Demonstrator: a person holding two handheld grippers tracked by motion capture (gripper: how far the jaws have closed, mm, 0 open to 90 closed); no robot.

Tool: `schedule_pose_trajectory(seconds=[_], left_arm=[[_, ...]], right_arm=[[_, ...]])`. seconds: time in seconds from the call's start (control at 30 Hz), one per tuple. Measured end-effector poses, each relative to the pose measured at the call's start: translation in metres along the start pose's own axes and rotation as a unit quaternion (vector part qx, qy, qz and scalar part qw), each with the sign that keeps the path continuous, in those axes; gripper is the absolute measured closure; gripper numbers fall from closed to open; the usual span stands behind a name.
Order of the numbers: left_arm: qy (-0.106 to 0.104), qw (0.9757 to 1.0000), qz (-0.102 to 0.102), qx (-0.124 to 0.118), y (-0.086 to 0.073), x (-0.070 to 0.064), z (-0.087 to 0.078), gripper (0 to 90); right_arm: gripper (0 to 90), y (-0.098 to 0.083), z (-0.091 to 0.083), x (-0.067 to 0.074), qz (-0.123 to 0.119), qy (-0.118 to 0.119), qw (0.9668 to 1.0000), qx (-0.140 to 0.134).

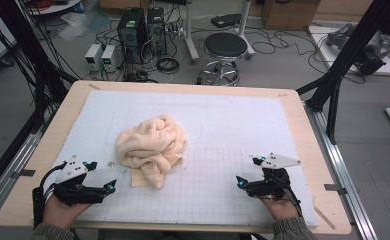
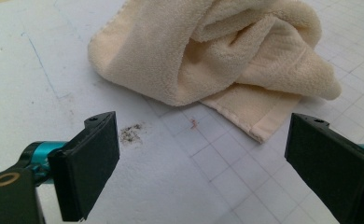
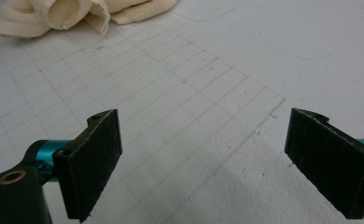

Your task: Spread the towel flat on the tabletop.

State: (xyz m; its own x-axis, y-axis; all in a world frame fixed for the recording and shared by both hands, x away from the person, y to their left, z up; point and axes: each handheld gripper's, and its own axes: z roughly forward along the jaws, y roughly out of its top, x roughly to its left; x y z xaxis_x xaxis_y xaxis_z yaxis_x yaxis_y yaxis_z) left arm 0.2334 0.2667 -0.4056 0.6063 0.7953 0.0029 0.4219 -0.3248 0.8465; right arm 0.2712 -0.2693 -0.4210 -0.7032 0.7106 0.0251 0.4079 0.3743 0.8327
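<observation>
A cream terry towel [image 1: 153, 147] lies crumpled in a soft heap near the middle of the tabletop [image 1: 303, 130], a little to the left of centre. Its pile is looped and fluffy, bunched into thick rolled folds. In the left gripper view a flat woven hem band [image 2: 259, 122] pokes out from under the heap, smoother than the rest, with a stitched edge and a squared corner lying flat on the mat. No label or writing can be read on the cloth.

The towel sits on a white foam-like mat [image 1: 233, 115] printed with a fine grid of thin lines; faint pen curves and a small dark smudge [image 2: 131, 133] mark its surface. The mat covers a pale wooden board with rounded corners.

The left claw [image 1: 100, 176] rests low on the mat just left of the towel, its flat black rubbery pads wide apart with nothing between them, facing the hem. The right claw [image 1: 248, 172] rests on the grid well apart from the towel on its right, also spread wide and empty. Both have teal metal fittings and grey three-cornered plates on top.
</observation>
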Motion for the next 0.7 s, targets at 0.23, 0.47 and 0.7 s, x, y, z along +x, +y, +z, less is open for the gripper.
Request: schedule_pose_trajectory(seconds=[0.23,0.47,0.7], left_arm=[[-0.002,1.0000,0.000,0.000,0.0000,-0.0002,0.0001,10.6],[-0.002,1.0000,-0.001,-0.002,-0.0002,-0.0005,-0.0007,10.6],[-0.004,1.0000,0.001,-0.004,-0.0002,-0.0012,-0.0025,10.6]], right_arm=[[10.3,-0.0005,0.0008,-0.0014,-0.002,0.002,1.0000,0.001],[10.3,-0.0001,0.0005,-0.0001,0.000,0.002,1.0000,0.000],[10.3,0.0002,-0.0009,0.0021,-0.001,0.002,1.0000,-0.001]])
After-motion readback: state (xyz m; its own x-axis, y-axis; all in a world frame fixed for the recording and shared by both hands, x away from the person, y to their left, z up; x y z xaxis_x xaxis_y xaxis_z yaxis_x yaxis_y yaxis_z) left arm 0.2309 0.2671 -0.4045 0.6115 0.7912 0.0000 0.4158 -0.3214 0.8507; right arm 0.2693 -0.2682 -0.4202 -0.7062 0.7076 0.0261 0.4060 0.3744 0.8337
